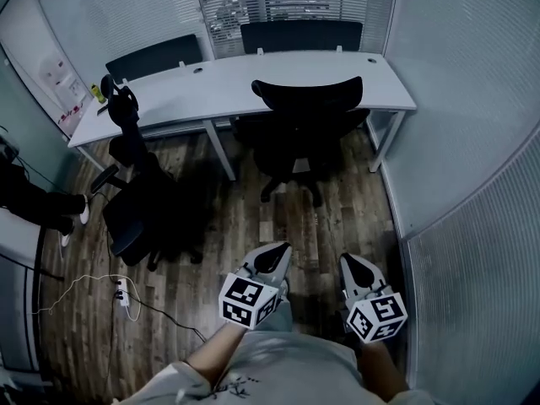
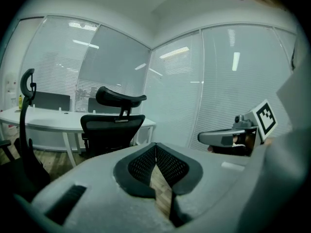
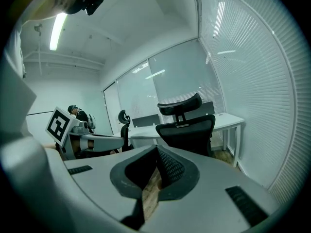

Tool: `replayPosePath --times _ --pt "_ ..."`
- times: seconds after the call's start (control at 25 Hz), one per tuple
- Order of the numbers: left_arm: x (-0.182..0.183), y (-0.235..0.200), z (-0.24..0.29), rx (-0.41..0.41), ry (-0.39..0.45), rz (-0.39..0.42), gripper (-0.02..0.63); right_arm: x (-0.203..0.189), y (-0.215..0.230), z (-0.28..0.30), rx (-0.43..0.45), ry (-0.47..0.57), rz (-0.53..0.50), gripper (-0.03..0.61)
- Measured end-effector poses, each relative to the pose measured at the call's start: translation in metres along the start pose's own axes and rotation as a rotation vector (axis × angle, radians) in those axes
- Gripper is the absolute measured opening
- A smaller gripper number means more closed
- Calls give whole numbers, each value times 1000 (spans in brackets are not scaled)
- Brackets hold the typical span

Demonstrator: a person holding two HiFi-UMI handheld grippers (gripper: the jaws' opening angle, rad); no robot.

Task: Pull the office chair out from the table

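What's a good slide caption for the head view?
Shut and empty, the left gripper and right gripper face the black office chair at the white table.

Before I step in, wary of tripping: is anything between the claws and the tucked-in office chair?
Nothing visible: bare floor separates left claw and right claw from the office chair. A second chair stands off left.

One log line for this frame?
phase: pre-grasp | left gripper: shut, empty | right gripper: shut, empty | chair: pushed in at table, untouched
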State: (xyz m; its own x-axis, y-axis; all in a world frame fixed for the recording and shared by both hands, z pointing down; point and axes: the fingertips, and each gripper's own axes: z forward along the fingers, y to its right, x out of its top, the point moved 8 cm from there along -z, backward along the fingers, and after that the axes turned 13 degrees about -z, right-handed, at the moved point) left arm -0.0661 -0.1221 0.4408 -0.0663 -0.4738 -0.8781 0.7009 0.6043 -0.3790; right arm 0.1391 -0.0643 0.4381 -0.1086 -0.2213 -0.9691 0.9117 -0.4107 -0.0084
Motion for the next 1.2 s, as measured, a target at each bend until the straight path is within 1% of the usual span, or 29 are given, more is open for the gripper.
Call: replayPosePath --times 0.28,0.56,0.72,0.88,1.2 --pt "38 -46 44 -32 -9 14 12 22 26 65 -27 14 5 7" --pt "74 -85 73 -70 11 28 12 42 40 120 -48 25 6 7" --pt "86 -100 80 -88 7 35 12 53 40 139 -63 37 4 6" --pt "90 -109 87 -91 2 33 12 54 43 147 -71 38 13 6" --pt "109 -120 107 -106 -5 4 12 67 59 172 -50 42 42 7"
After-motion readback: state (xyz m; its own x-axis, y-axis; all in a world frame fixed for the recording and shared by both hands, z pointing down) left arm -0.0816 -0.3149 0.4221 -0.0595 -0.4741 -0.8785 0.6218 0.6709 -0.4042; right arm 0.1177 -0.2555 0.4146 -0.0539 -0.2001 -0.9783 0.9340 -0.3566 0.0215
